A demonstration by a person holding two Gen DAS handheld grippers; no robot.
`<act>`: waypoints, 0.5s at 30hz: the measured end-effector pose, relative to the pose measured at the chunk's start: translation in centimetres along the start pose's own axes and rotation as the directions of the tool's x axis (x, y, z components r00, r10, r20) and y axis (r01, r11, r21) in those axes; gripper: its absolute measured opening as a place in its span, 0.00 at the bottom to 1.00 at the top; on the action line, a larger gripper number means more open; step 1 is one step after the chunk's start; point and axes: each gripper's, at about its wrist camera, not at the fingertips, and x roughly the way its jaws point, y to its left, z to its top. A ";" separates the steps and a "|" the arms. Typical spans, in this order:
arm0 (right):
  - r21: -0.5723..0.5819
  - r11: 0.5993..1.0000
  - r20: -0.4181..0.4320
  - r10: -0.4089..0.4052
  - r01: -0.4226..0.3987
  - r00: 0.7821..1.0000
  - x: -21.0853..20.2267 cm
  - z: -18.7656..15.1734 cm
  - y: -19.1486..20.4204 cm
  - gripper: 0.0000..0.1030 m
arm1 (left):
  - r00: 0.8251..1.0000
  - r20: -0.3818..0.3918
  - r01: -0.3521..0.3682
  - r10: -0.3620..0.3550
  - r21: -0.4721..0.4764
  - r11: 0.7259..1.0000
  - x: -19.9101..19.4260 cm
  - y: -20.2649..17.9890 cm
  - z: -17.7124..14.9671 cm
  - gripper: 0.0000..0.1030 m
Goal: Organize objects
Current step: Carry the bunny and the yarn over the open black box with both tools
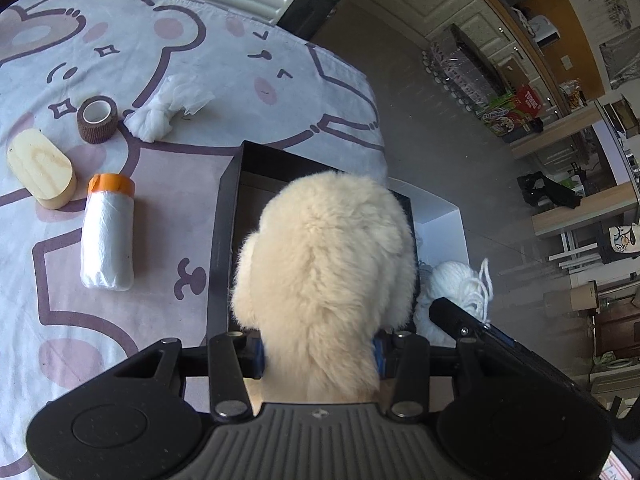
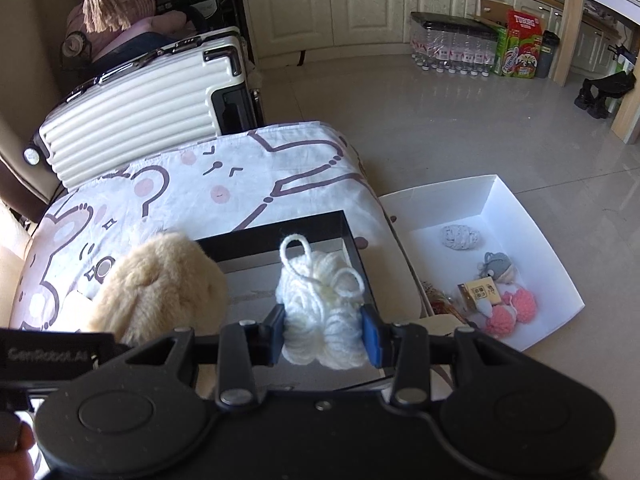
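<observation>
My left gripper (image 1: 318,354) is shut on a cream fluffy plush (image 1: 324,248) and holds it over the open black box (image 1: 224,216) on the bed. The plush also shows in the right wrist view (image 2: 160,288). My right gripper (image 2: 324,332) is shut on a white yarn ball (image 2: 320,304), held above the same black box (image 2: 280,236). The yarn ball shows at the right in the left wrist view (image 1: 456,284). On the bed lie a white roll with an orange cap (image 1: 107,236), a wooden block (image 1: 42,168), a brown tape roll (image 1: 98,119) and a crumpled white tissue (image 1: 168,108).
A white tray (image 2: 532,236) on the floor beside the bed holds pink pompoms (image 2: 512,312), a grey plush (image 2: 498,266) and small items. A white suitcase (image 2: 136,116) stands behind the bed. Bottles and cartons (image 2: 480,48) line the cabinets.
</observation>
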 end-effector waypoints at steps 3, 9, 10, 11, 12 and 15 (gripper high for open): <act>-0.021 1.000 -0.009 0.002 -0.002 1.000 0.6 0.2 0.6 0.39 | 1.000 -0.009 -0.007 0.007 -0.016 1.000 1.1 0.5 0.7 0.45; -0.044 0.999 -0.031 -0.022 0.021 0.999 1.9 0.4 0.9 0.39 | 0.999 -0.019 -0.040 0.040 -0.014 0.999 3.0 0.9 1.7 0.45; -0.045 0.999 -0.034 -0.027 0.026 0.999 2.1 0.3 0.8 0.39 | 0.999 -0.020 -0.049 0.048 -0.012 0.999 3.4 1.0 1.9 0.45; -0.043 0.999 -0.038 -0.033 0.031 0.999 2.3 0.3 0.7 0.39 | 0.998 -0.020 -0.056 0.056 -0.010 0.998 3.7 1.0 1.9 0.45; -0.040 0.999 -0.044 -0.037 0.035 0.998 2.6 0.3 0.5 0.39 | 0.998 -0.021 -0.063 0.062 -0.009 0.998 3.9 1.0 2.1 0.45; -0.035 0.999 -0.058 -0.042 0.040 0.997 3.2 0.2 0.2 0.39 | 0.996 -0.020 -0.084 0.084 -0.004 0.996 4.8 1.0 2.4 0.45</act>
